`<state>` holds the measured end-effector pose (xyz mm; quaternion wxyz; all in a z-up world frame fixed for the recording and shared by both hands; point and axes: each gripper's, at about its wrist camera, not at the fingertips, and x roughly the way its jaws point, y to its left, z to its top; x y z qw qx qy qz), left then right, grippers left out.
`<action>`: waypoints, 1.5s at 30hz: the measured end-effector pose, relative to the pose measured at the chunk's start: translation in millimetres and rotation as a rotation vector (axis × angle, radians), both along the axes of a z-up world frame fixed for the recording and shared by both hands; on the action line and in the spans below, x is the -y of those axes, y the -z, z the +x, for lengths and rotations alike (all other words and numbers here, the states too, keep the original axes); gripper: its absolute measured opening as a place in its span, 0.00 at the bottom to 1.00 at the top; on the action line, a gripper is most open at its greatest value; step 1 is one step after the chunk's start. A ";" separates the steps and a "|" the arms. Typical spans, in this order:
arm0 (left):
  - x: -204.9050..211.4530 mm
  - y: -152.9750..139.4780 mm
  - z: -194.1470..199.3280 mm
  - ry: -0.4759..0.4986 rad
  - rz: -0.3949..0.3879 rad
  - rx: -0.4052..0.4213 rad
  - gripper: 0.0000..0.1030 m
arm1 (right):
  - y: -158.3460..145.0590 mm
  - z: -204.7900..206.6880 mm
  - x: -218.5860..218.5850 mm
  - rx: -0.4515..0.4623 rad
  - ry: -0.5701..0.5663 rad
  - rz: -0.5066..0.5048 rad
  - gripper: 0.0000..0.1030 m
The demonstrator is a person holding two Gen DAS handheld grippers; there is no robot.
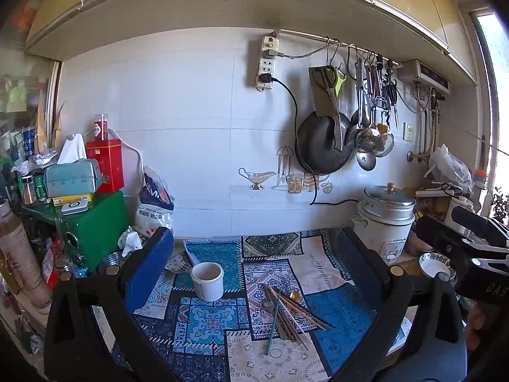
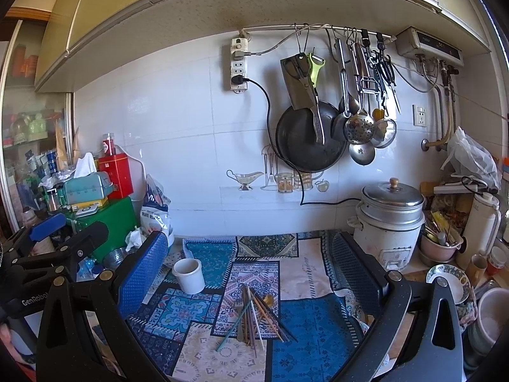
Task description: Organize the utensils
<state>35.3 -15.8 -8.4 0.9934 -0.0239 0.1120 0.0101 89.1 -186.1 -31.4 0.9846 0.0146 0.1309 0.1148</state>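
Both grippers hang above the patterned cloth with nothing in them: the left gripper spread wide, the right gripper just as wide. Between their fingers lies a loose heap of chopsticks, criss-crossed on the cloth with a green one sticking out to the near left and a small gold spoon at the heap's right edge. The white cup stands upright, to the far left of the heap and apart from it, and the rice cooker sits far right against the wall.
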 end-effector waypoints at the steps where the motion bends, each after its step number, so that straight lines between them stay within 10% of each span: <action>1: -0.3 0.2 1.3 0.001 -0.001 -0.001 0.99 | 0.1 0.8 0.3 -0.002 0.000 0.000 1.00; 20: -20.3 37.6 60.2 -0.023 -0.015 -0.130 0.99 | 42.7 56.7 -9.0 -0.144 0.012 -0.051 1.00; 37: -20.1 190.4 219.3 0.010 0.004 -0.584 0.99 | 176.9 186.8 2.3 -0.590 0.042 -0.229 0.96; 45: 0.5 262.8 279.1 0.108 0.001 -0.828 0.70 | 229.7 237.1 1.3 -0.807 -0.040 -0.214 0.67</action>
